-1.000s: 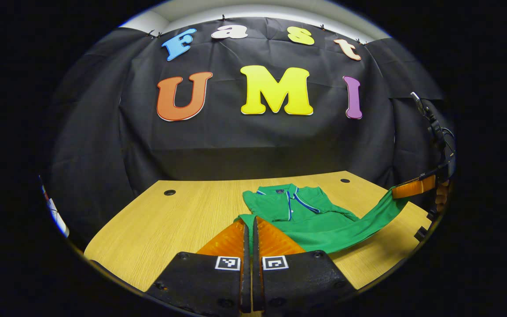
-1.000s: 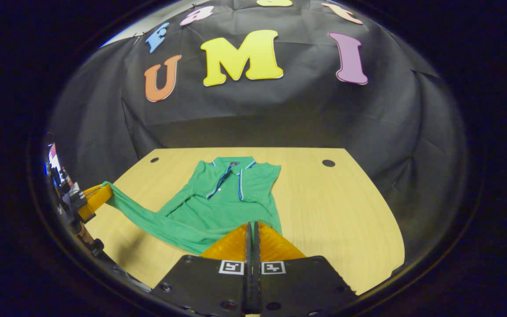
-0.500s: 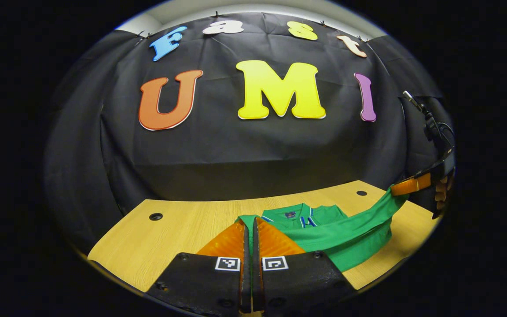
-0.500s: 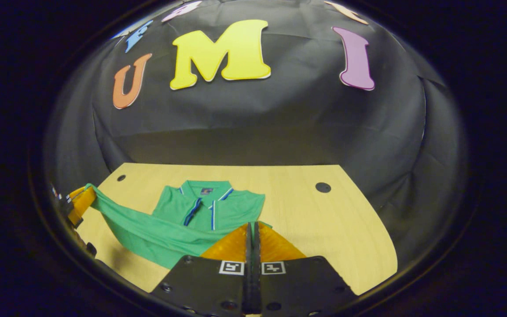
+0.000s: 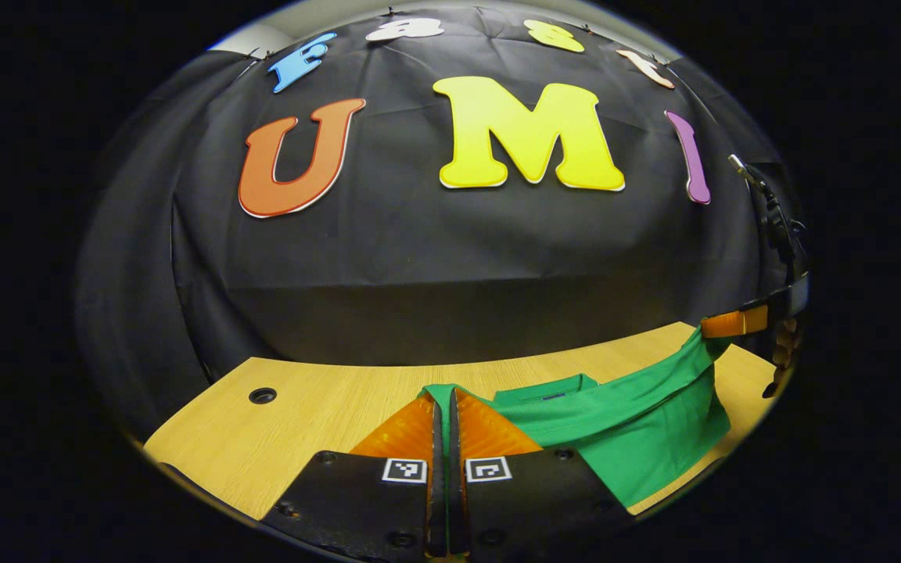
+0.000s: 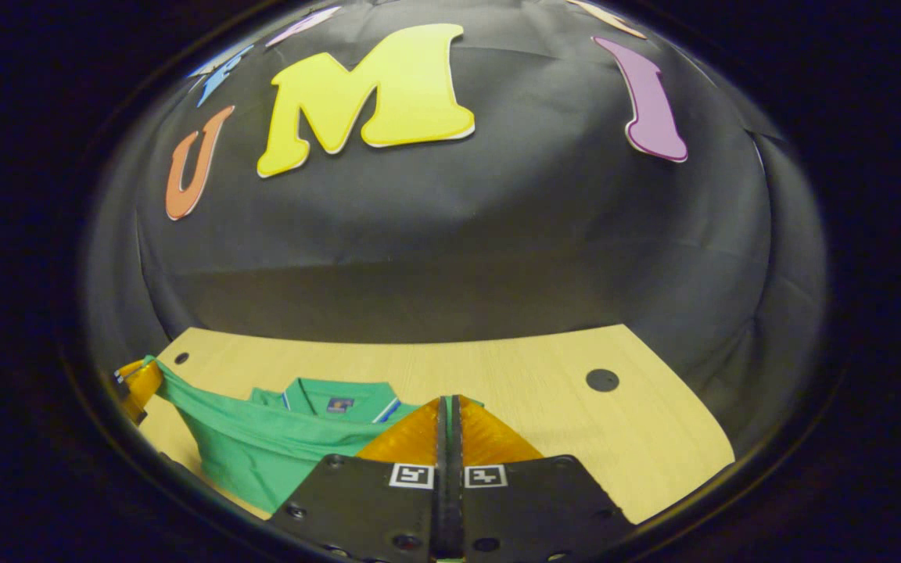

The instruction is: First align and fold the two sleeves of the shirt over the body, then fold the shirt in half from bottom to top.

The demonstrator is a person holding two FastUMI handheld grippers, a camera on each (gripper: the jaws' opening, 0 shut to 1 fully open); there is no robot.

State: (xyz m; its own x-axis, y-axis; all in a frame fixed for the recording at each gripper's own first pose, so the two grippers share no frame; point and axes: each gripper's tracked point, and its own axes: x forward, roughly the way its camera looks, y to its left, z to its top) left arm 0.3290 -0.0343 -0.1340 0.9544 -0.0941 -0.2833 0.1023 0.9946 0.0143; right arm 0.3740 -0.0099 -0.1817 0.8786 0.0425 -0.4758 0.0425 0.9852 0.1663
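Green shirt [image 5: 638,422] hem hangs between left gripper [image 5: 443,403] and right gripper [image 6: 448,407], both clamped on it.

Green shirt [image 6: 263,446] — pale wood-grain table [image 6: 544,407]

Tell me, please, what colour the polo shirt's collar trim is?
Blue and white stripes on the green polo shirt collar, clearest in the right gripper view.

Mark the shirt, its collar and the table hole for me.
shirt [image 5: 638,414], left gripper view, lifted hem fabric
collar [image 6: 337,389], right gripper view, back of collar
table hole [image 6: 601,380], right gripper view, hole's centre
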